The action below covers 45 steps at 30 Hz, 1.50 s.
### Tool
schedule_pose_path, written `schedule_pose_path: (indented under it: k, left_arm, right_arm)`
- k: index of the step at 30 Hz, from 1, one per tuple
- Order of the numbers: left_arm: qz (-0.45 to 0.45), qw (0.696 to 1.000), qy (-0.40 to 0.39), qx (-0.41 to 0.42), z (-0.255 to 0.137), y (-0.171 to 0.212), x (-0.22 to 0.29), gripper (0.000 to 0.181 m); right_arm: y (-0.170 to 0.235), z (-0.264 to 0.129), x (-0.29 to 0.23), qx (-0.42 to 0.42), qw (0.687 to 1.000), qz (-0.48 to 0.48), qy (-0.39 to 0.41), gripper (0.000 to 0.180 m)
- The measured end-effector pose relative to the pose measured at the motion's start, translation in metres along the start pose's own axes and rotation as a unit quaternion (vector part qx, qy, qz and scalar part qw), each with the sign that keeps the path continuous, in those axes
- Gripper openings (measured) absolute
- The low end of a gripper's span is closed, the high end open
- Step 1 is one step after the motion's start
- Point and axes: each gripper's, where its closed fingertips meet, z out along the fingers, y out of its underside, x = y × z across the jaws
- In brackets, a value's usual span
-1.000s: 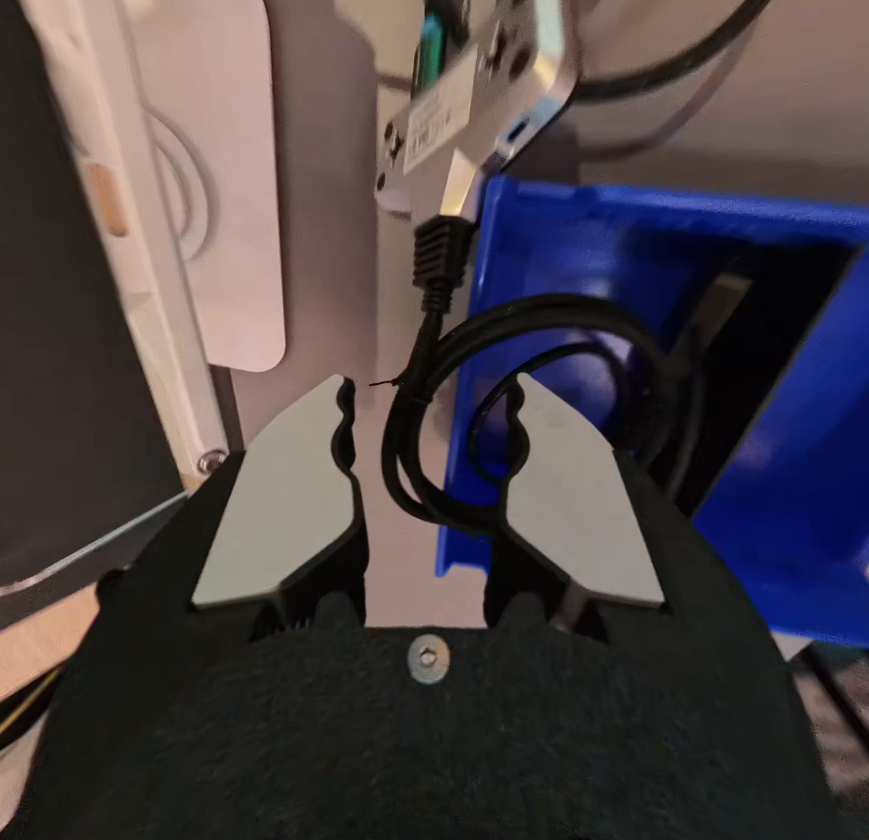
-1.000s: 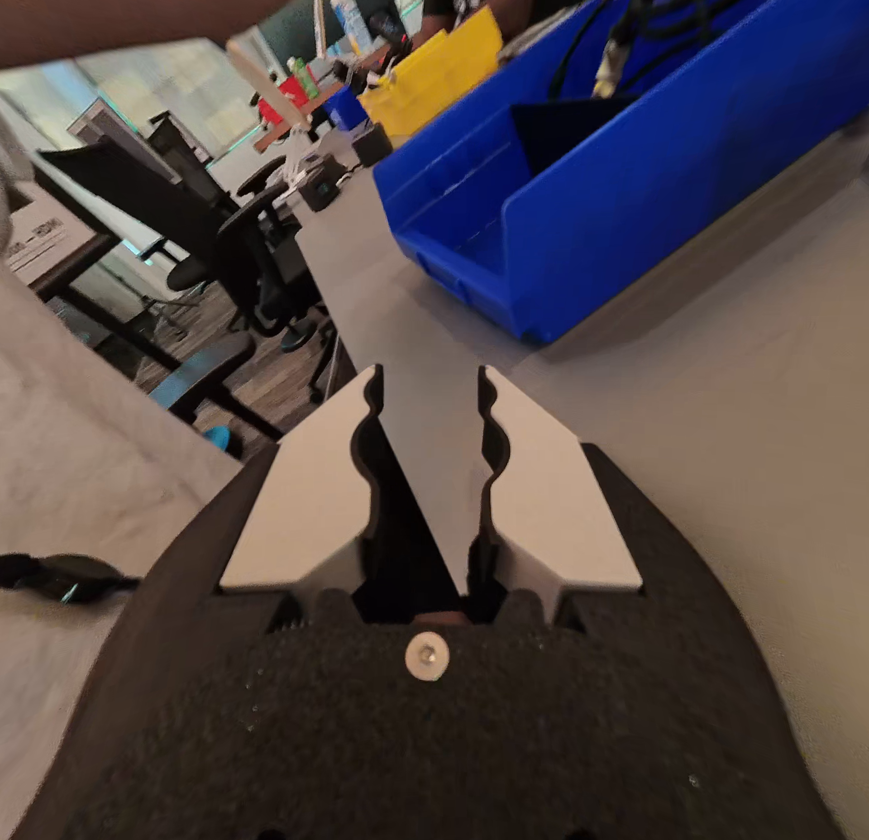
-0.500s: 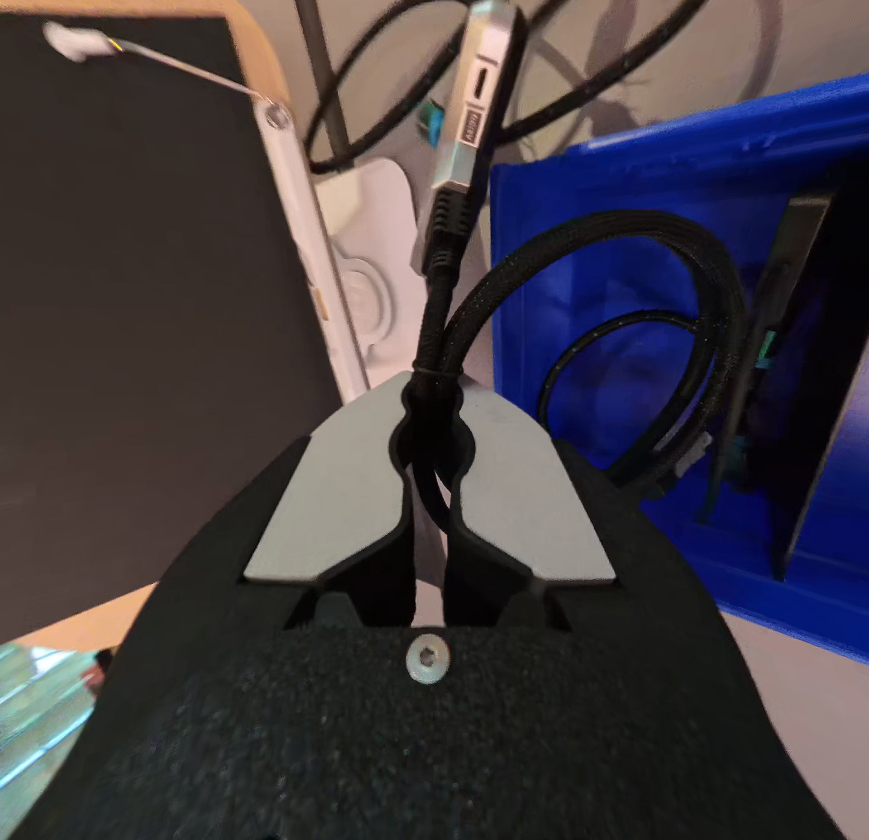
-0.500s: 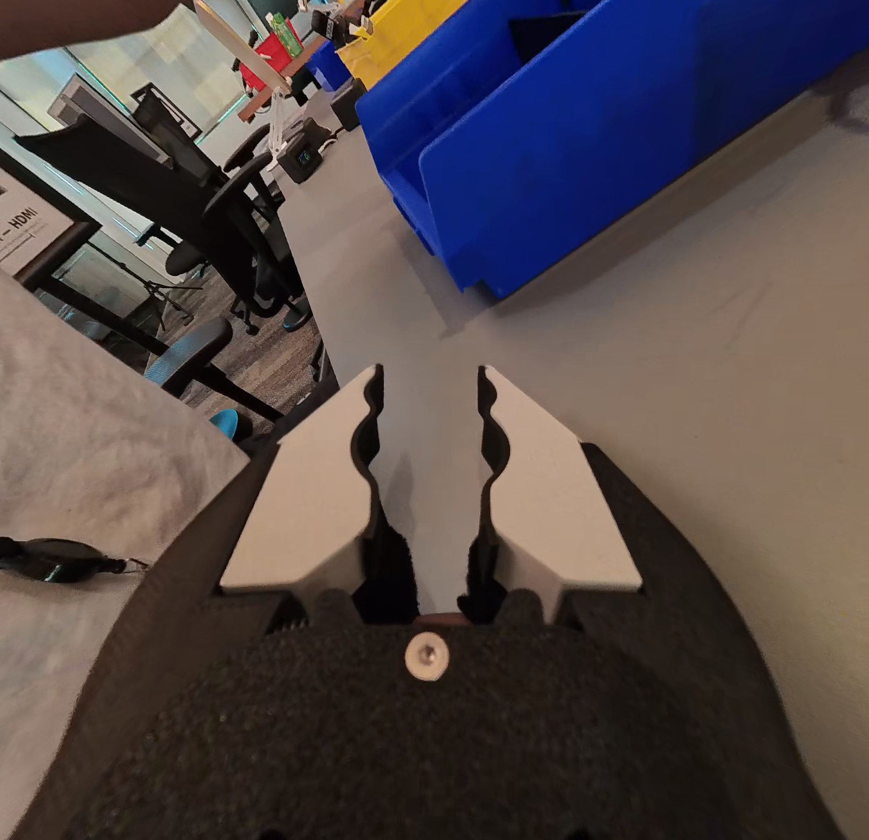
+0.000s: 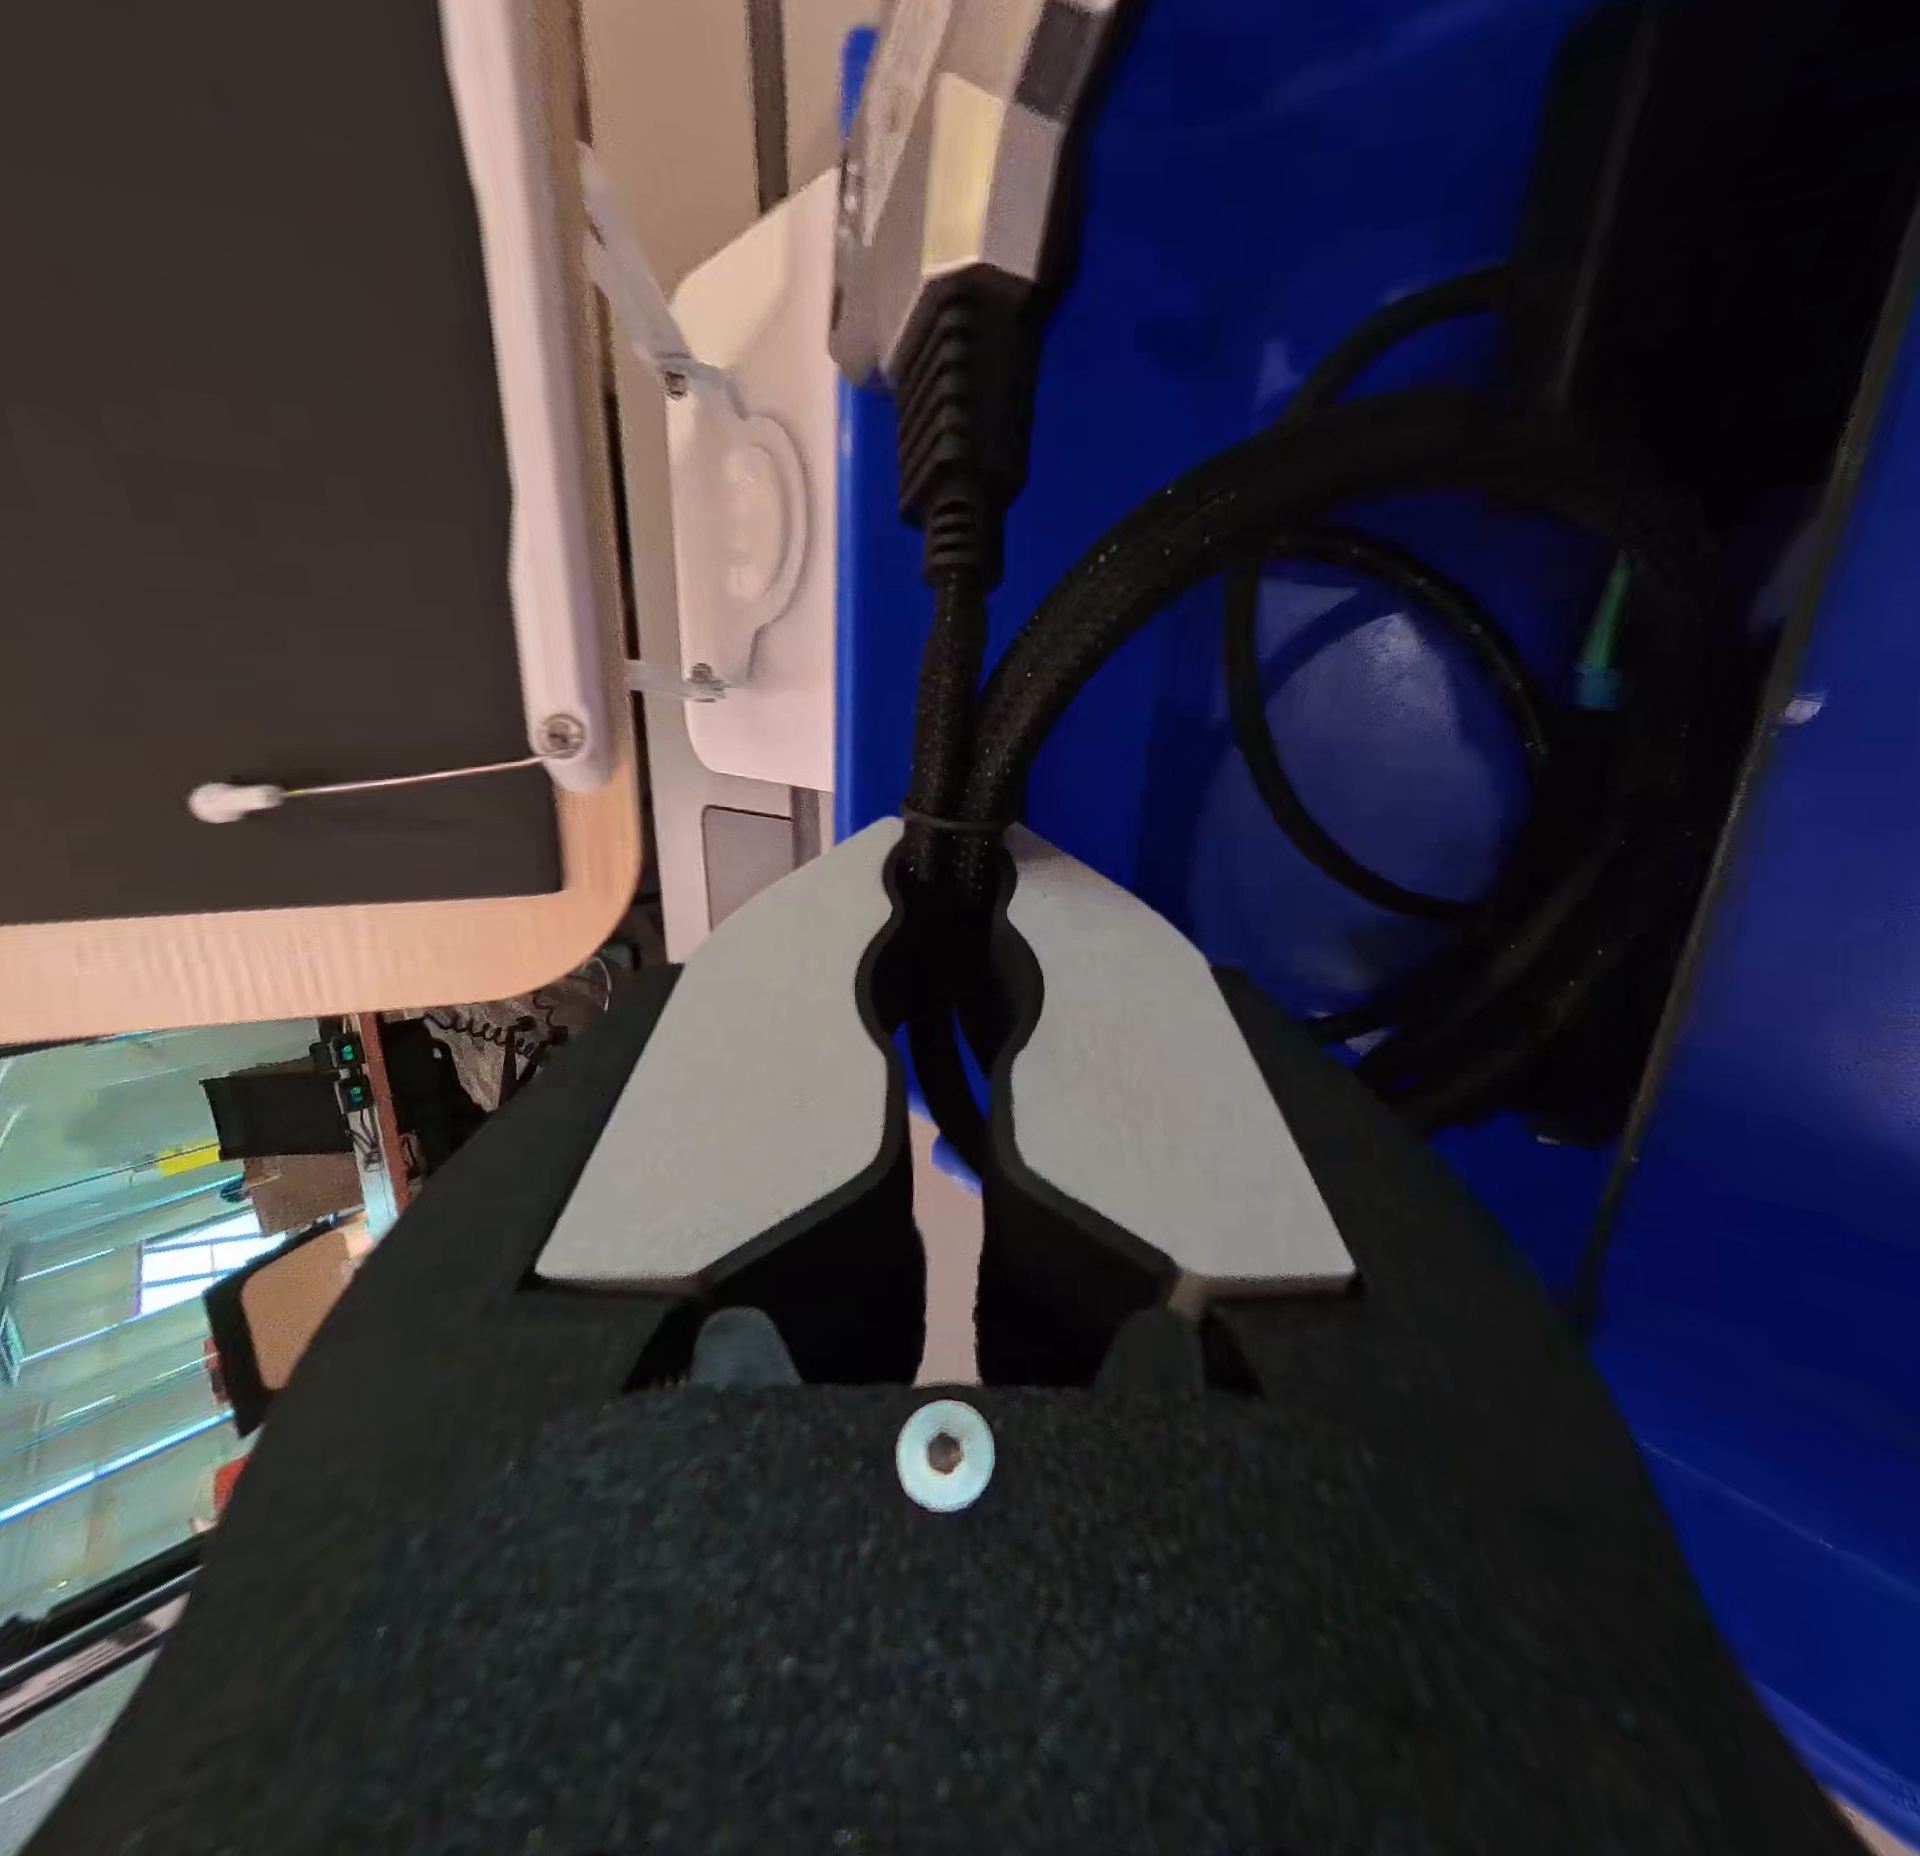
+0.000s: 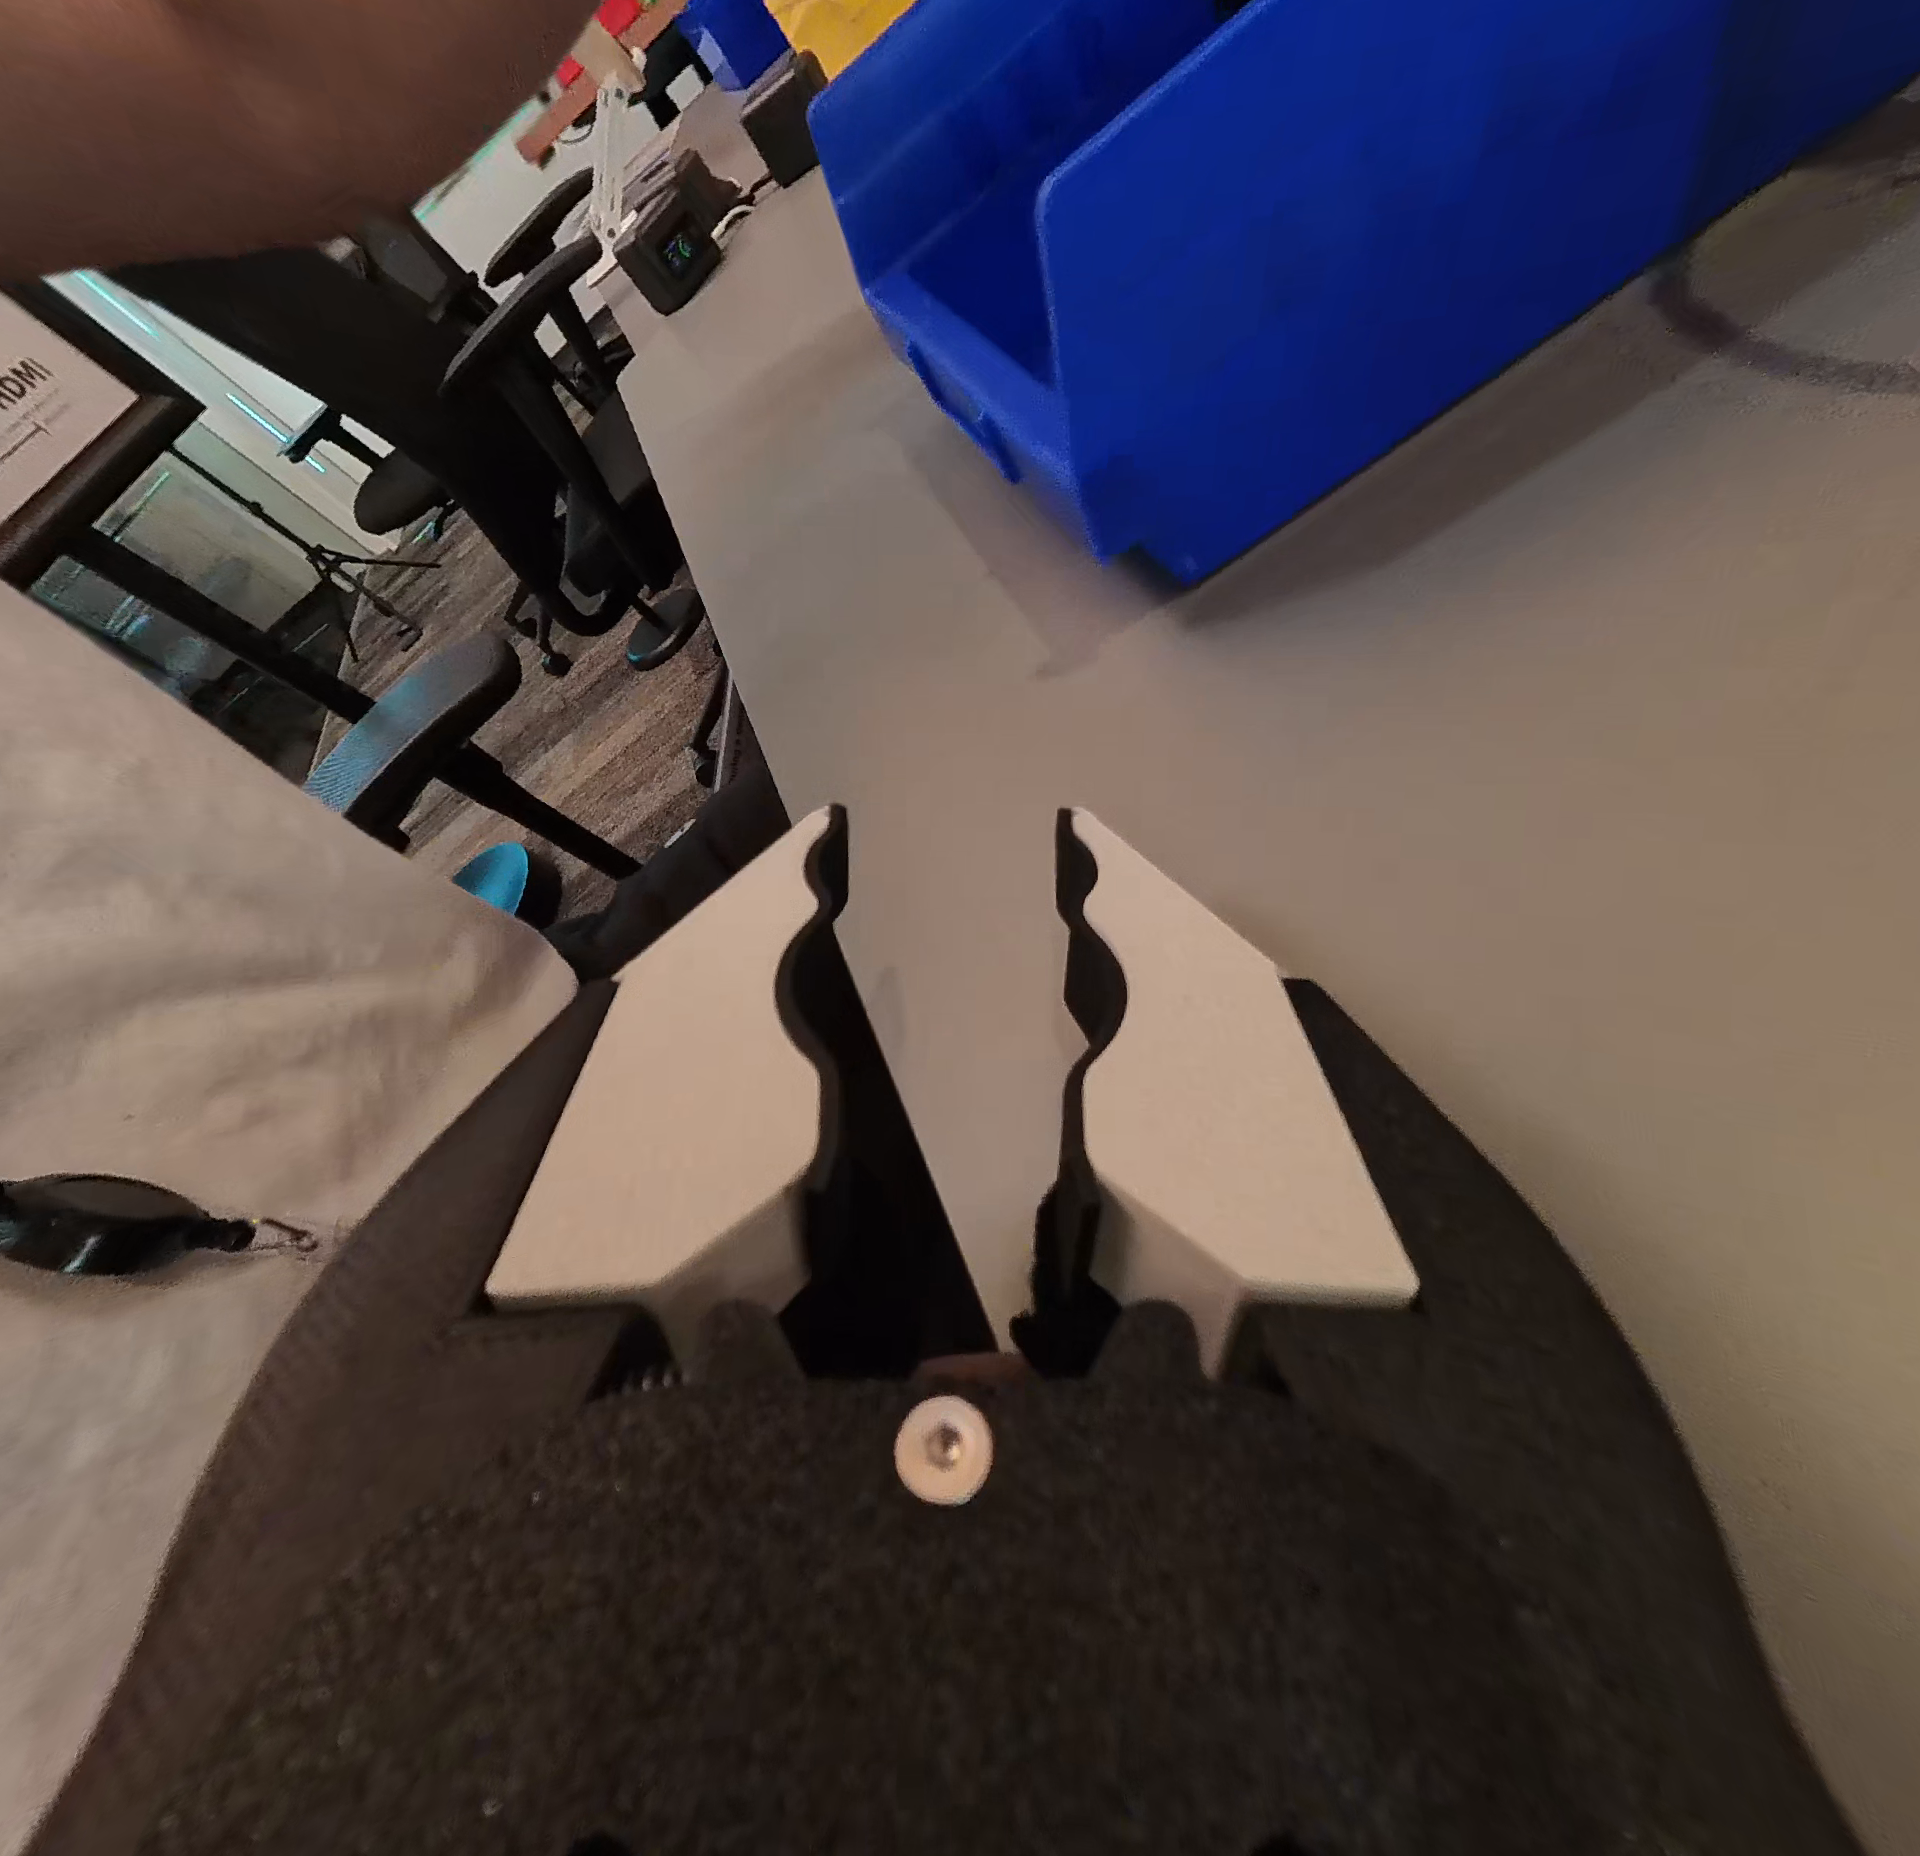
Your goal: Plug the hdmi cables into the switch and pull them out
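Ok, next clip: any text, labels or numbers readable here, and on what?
Silver switch, white label: motion-blurred, unreadable.
White sign, left edge of the right wrist view: printed, cut off by the frame; not transcribed.
Small black device, lit display: too small to read.
Nothing else bears writing.

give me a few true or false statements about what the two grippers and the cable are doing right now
1. The left gripper is shut on the bundled black braided cable. True.
2. The right gripper holds a cable plug. False: its jaws stand apart with nothing between them, above the grey tabletop.
3. The cable's ribbed black plug meets the silver metal switch box. True.
4. The cable's loop lies in a yellow bin. False: it hangs in front of the blue plastic bin.
5. The right gripper touches the blue bin. False: bare tabletop lies between them.
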Motion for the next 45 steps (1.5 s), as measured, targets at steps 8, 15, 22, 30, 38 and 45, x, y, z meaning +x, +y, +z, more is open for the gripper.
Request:
schedule_pose_path:
  k: [8, 15, 22, 30, 38, 45]
  left_arm:
    - [-0.053, 0.98, 0.161, -0.101, 0.012, 0.015, 0.007, 0.021]
    - [-0.161, 0.968, 0.176, -0.076, -0.02, 0.034, 0.0, 0.055]
    - [-0.589, 0.782, 0.101, 0.174, -0.124, 0.037, 0.033, 0.062]
    - [-0.676, 0.729, -0.044, 0.096, -0.121, 0.023, 0.143, 0.025]
    - [-0.614, 0.757, -0.22, 0.033, -0.174, 0.073, 0.127, 0.003]
    - [-0.651, 0.714, -0.257, 0.008, -0.212, 0.178, 0.123, 0.003]
  right_arm:
    - [0.01, 0.012, -0.005, -0.032, 0.999, -0.002, -0.014, 0.04]
    - [-0.004, 0.007, 0.0, 0.003, 1.0, 0.002, -0.003, 0.042]
    - [-0.065, 0.037, 0.041, 0.095, 0.971, -0.075, 0.207, 0.073]
    - [-0.081, 0.084, 0.075, 0.074, 0.921, -0.047, 0.38, 0.037]
    - [-0.089, 0.118, 0.049, 0.035, 0.892, -0.057, 0.448, 0.014]
    - [-0.156, 0.204, 0.017, 0.072, 0.891, -0.114, 0.433, 0.007]
